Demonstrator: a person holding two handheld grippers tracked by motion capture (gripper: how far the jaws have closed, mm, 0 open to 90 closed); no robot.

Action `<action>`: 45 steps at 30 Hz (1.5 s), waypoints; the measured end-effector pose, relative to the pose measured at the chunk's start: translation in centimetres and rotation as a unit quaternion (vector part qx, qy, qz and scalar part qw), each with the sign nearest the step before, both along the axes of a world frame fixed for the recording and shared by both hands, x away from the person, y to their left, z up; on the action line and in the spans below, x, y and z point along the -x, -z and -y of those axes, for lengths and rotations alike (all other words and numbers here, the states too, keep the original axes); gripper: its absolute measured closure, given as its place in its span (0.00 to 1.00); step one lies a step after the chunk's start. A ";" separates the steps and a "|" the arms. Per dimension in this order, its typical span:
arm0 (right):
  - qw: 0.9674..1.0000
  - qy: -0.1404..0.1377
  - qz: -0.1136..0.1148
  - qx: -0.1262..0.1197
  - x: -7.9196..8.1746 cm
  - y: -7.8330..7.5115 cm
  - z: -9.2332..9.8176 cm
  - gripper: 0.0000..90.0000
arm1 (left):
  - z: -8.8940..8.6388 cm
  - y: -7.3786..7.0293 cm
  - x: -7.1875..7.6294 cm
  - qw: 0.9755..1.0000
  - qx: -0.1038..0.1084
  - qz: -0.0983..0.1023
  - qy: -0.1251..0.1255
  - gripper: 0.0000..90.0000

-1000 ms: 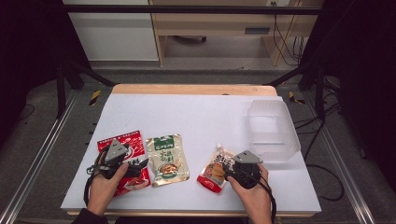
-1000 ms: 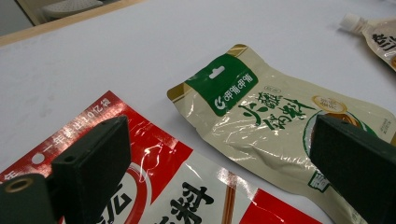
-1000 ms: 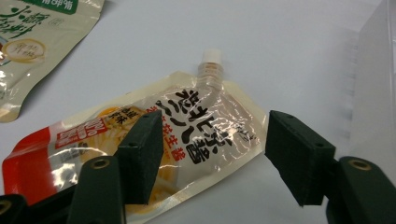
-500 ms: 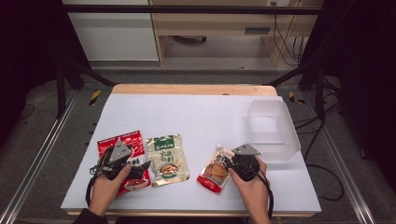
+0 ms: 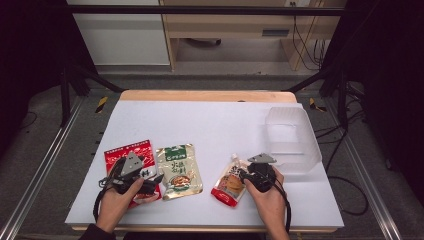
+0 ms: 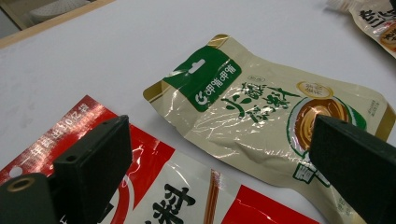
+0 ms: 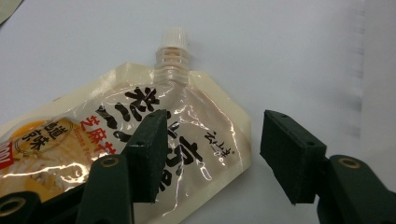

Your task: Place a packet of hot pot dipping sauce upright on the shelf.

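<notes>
A spouted pouch (image 5: 229, 183) with a white cap lies on the white table (image 5: 210, 120) at the front right. My right gripper (image 5: 241, 176) hovers low over its upper corner. In the right gripper view that gripper (image 7: 212, 135) stands open and its jaws have just been opening a little. One jaw is above the pouch (image 7: 196, 121), the other above bare table, and the pouch's edge lies between them unpressed. My left gripper (image 5: 151, 181) is wide open over a red packet (image 5: 127, 152) and beside a beige and green packet (image 5: 177, 170). The left gripper (image 6: 219, 140) holds nothing between its jaws.
A clear plastic tub (image 5: 292, 137) stands at the right edge of the table, just beyond the right hand. The table's far half is bare white surface with a wooden rim behind it. Dark frame rails run along both sides.
My right gripper has shifted a little left and lower, onto the pouch's corner. The left hand and the packets have stayed in place.
</notes>
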State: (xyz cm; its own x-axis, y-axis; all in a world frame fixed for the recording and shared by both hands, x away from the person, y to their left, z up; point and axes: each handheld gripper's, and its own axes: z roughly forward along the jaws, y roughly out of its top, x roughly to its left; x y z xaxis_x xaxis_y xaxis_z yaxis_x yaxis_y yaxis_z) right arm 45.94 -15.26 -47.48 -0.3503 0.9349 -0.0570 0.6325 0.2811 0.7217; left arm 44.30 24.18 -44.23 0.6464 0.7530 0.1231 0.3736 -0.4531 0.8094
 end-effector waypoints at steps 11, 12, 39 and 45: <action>1.000 0.009 -0.014 -0.021 -0.4 0.4 0.2 0.46 | 0.3 0.1 0.1 1.000 -0.003 -0.001 0.008 0.07; 0.999 0.008 -0.017 -0.028 -0.4 0.5 0.2 0.48 | 0.3 0.1 0.1 1.000 -0.005 -0.001 0.009 0.07; 0.999 -0.033 -0.002 -0.029 0.4 -0.8 -0.4 0.98 | 0.5 0.1 0.1 1.000 -0.012 -0.008 0.021 0.08; 0.997 -0.066 0.024 -0.035 0.5 -3.5 -0.9 0.99 | 1.1 -0.4 0.1 0.999 -0.010 -0.015 0.045 0.09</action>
State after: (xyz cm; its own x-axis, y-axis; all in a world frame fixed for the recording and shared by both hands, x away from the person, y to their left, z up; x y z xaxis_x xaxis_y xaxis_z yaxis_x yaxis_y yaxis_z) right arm 45.43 -14.37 -43.99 -0.4685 0.8833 -0.0137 0.5572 0.3075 0.7713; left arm 44.21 23.07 -43.85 0.7148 0.6894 0.1171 0.3551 -0.5021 0.7886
